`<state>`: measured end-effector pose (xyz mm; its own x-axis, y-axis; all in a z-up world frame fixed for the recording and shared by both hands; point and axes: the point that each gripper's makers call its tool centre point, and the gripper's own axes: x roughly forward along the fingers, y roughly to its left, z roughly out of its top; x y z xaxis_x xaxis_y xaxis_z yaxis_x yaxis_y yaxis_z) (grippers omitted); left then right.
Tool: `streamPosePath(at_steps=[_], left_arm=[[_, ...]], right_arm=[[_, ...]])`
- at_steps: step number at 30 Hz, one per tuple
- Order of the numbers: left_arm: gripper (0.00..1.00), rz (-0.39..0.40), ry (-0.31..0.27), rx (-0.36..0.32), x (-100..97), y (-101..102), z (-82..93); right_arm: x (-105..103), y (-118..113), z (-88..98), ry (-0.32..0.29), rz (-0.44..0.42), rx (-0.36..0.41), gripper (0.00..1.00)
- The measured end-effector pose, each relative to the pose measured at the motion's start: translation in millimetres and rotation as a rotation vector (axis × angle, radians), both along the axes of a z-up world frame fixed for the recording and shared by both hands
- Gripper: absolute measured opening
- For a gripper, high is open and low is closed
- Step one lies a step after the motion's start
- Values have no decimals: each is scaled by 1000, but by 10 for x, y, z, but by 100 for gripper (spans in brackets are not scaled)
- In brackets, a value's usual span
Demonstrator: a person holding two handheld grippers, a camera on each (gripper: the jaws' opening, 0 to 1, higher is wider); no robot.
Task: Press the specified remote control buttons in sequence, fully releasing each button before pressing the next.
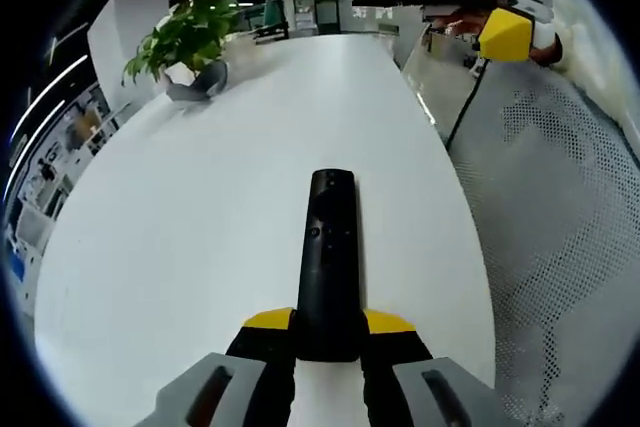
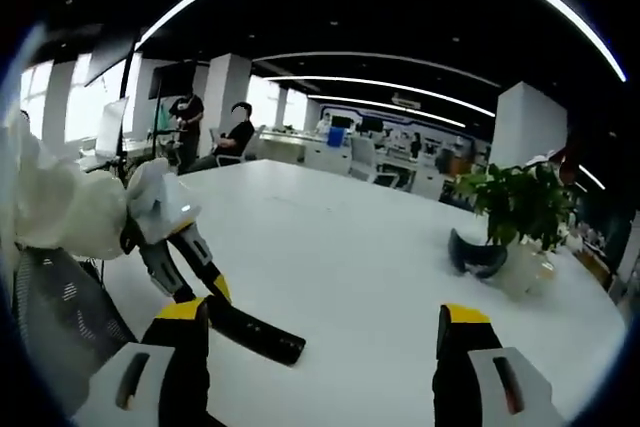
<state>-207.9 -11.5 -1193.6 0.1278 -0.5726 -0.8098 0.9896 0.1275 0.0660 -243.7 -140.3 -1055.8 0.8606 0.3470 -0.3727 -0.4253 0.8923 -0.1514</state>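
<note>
A long black remote control (image 1: pixel 328 262) lies along the middle of the left gripper view, pointing away over the white table (image 1: pixel 190 207). My left gripper (image 1: pixel 328 325) is shut on its near end, yellow-tipped jaws on either side. In the right gripper view the same remote (image 2: pixel 252 334) sticks out low over the table (image 2: pixel 350 237), held by the left gripper (image 2: pixel 178 252) under a white-gloved hand (image 2: pixel 65 209). My right gripper (image 2: pixel 320 335) stands wide open with nothing between its jaws, to the right of the remote's tip. It also appears as a yellow-tipped jaw (image 1: pixel 505 32) high at the right.
A potted green plant (image 1: pixel 185 35) (image 2: pixel 522 209) stands near the table's far edge, with a dark curved object (image 1: pixel 205 80) (image 2: pixel 475 253) beside it. A mesh office chair (image 1: pixel 560 207) is right of the table. People (image 2: pixel 235 137) sit at desks in the background.
</note>
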Motion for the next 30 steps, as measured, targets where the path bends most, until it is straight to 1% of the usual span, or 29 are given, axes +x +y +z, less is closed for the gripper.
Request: streamPosePath(at_steps=[2, 5, 10, 15, 18, 23, 30], left_arm=[[23, -7, -6, 16, 89, 37, 12], [23, -15, -8, 33, 182, 72, 24], [23, -26, -10, 61, 379, 139, 35], [23, -41, -19, 80, 615, 175, 41], [23, -49, -21, 92, 719, 195, 36], [23, -44, -16, 93, 901, 224, 30], [23, -60, -39, 130, 1197, 274, 24]], right_arm=[[-7, 9, -17, 10, 3, -11, 94], [-8, 9, -1, 0, 4, -17, 93], [-4, -13, -24, 10, -4, -23, 92], [-3, -8, -63, 22, -1, -45, 92], [0, -24, -71, 23, -7, -49, 91], [-5, -38, -102, 30, -12, -64, 91], [5, -74, -131, 36, -29, -83, 91]])
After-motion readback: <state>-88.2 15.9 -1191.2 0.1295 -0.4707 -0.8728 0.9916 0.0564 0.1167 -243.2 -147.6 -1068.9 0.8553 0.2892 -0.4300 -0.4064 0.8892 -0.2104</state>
